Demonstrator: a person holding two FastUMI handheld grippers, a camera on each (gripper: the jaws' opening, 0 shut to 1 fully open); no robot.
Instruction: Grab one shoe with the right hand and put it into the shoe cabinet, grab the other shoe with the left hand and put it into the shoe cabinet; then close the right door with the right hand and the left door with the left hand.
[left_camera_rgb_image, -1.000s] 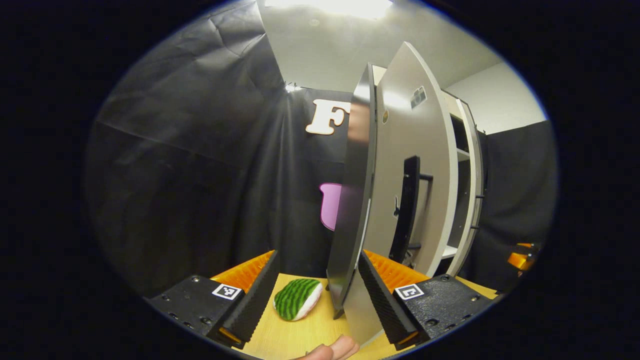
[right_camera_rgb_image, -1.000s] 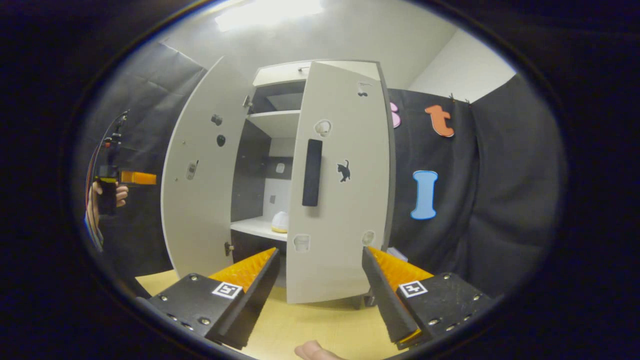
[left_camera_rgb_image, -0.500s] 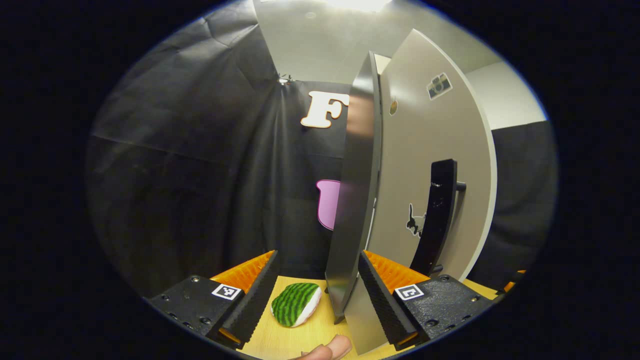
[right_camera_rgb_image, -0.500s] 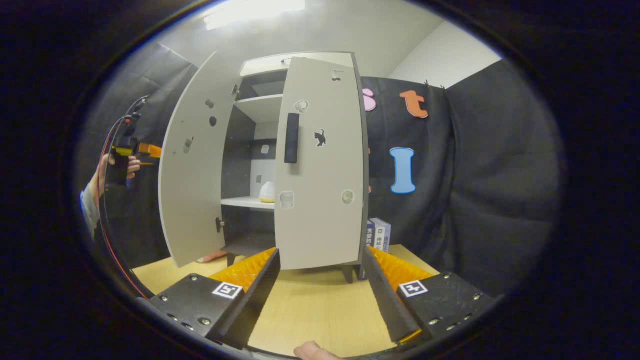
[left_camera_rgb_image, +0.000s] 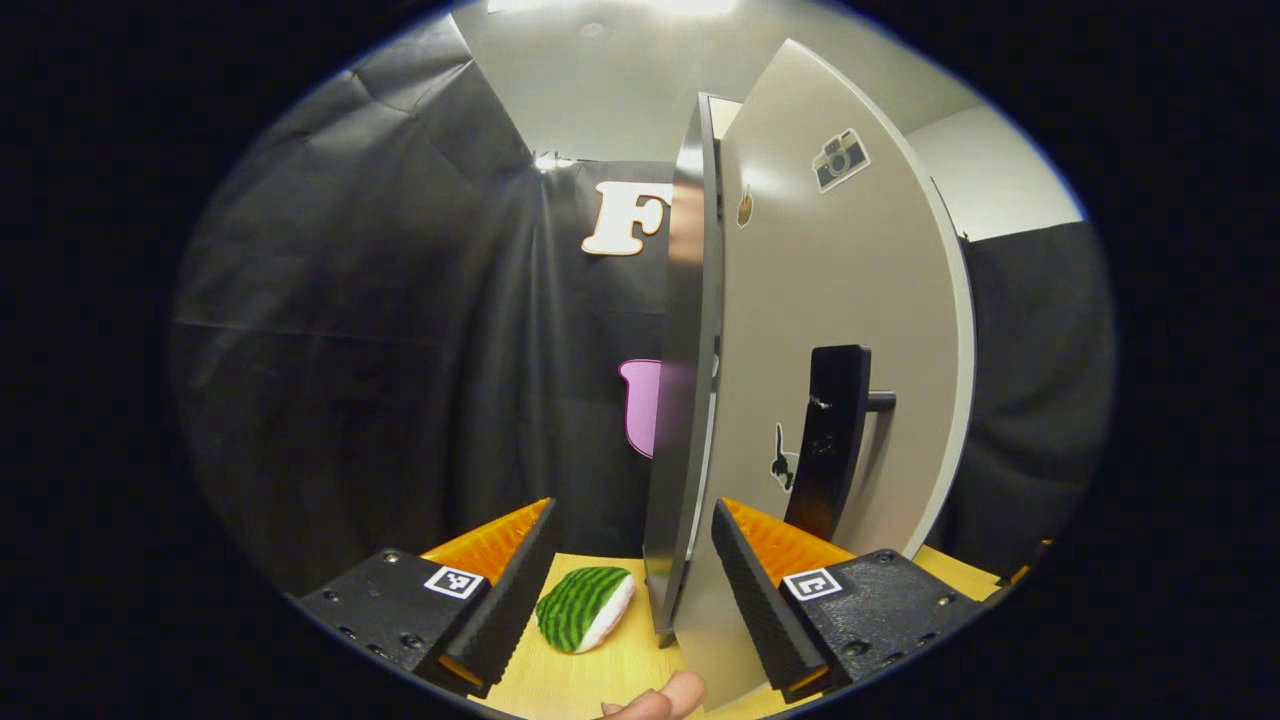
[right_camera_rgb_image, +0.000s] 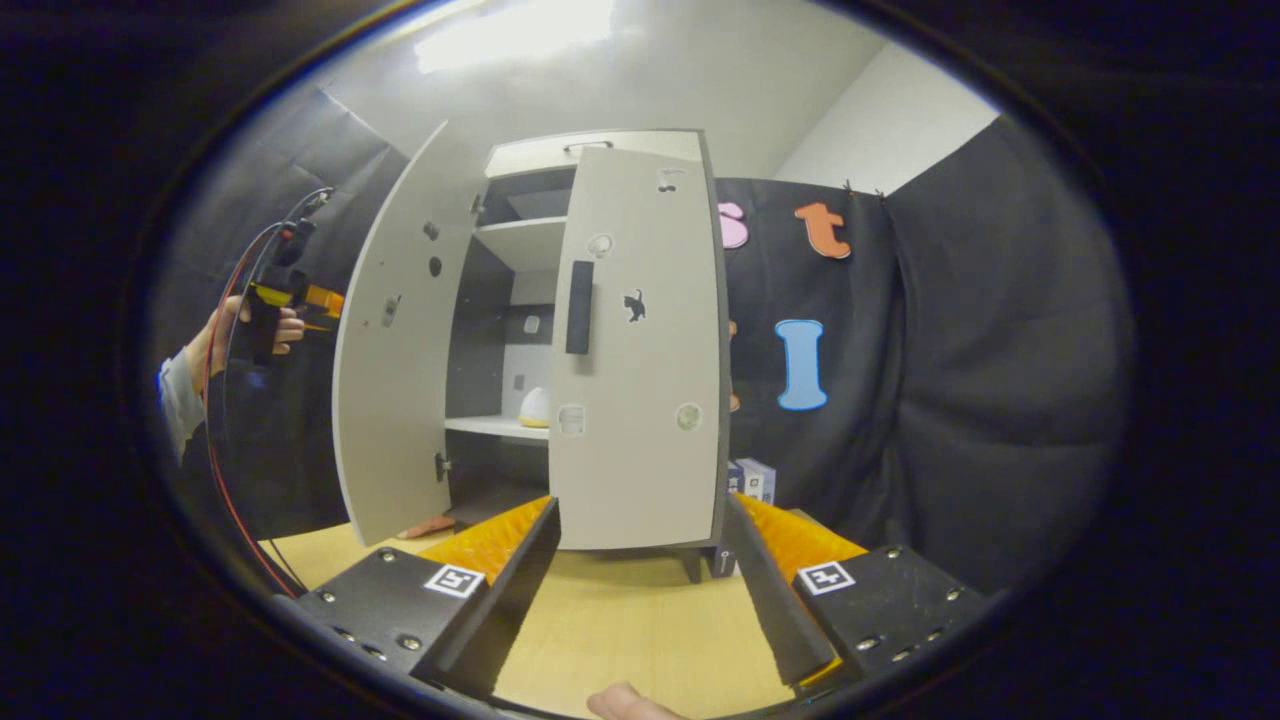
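Note:
The white shoe cabinet (right_camera_rgb_image: 590, 160) stands on the wooden table with both doors ajar. In the right gripper view my right gripper (right_camera_rgb_image: 642, 505) is open, back from the right door (right_camera_rgb_image: 640, 440) and its black handle (right_camera_rgb_image: 578, 307). A pale shoe (right_camera_rgb_image: 535, 407) rests on the middle shelf. A hand holds the left gripper (right_camera_rgb_image: 290, 300) by the left door's (right_camera_rgb_image: 400, 380) free edge. In the left gripper view my left gripper (left_camera_rgb_image: 633, 520) is open. The left door's edge (left_camera_rgb_image: 685, 400) rises between its fingers, its handle (left_camera_rgb_image: 835, 440) to the right. I cannot tell whether they touch.
A green-striped soft thing (left_camera_rgb_image: 585, 608) lies on the table (left_camera_rgb_image: 600, 670) left of the door's foot. Small boxes (right_camera_rgb_image: 752, 480) stand at the cabinet's right. Something pink (right_camera_rgb_image: 425, 525) lies by the cabinet's base. Black cloth walls close in behind and at both sides.
My right gripper has drawn back from the right door, so the whole cabinet now shows. The left door's outer face has come to hide the shelves in the left gripper view.

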